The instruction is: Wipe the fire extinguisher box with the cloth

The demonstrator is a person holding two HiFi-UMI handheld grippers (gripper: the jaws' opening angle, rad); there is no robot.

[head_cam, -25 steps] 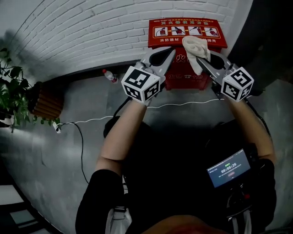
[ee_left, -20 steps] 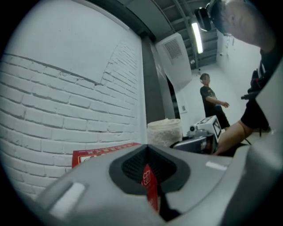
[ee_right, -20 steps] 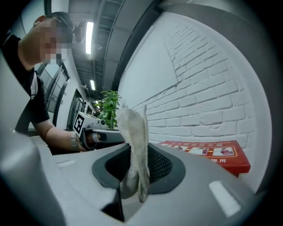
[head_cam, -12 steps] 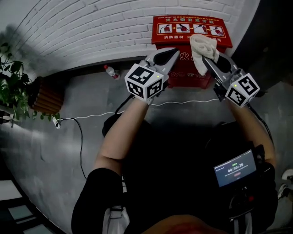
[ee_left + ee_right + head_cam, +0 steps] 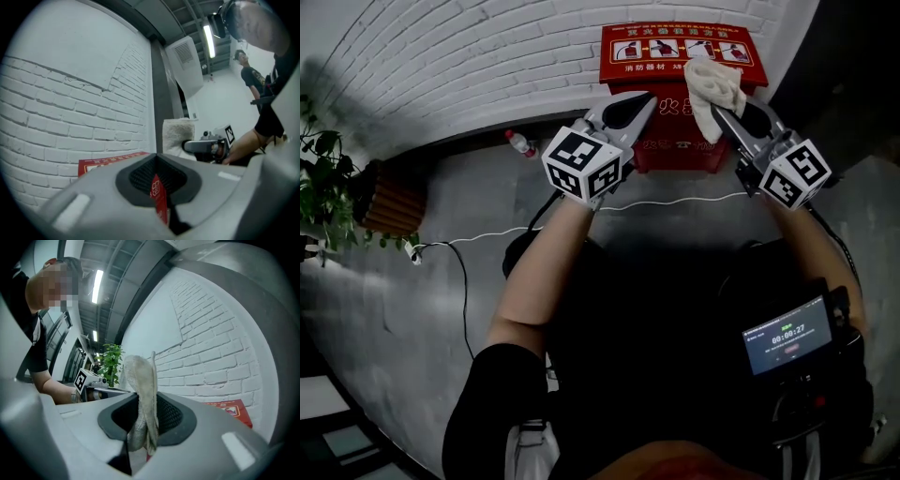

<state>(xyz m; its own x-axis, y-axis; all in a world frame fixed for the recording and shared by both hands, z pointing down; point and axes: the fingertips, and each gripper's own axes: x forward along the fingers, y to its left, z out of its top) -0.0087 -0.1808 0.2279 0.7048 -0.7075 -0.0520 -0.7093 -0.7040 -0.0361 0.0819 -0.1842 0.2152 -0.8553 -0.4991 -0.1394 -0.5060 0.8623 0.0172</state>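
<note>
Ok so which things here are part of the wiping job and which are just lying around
In the job:
cloth, clamped in the right gripper
red fire extinguisher box

Lying about:
plastic bottle, left of the box
white cable
potted plant, far left

A plain commercial hallway: white brick wall (image 5: 469,56), grey concrete floor (image 5: 394,300), red fire extinguisher box (image 5: 628,73), ceiling tube light (image 5: 207,41).
</note>
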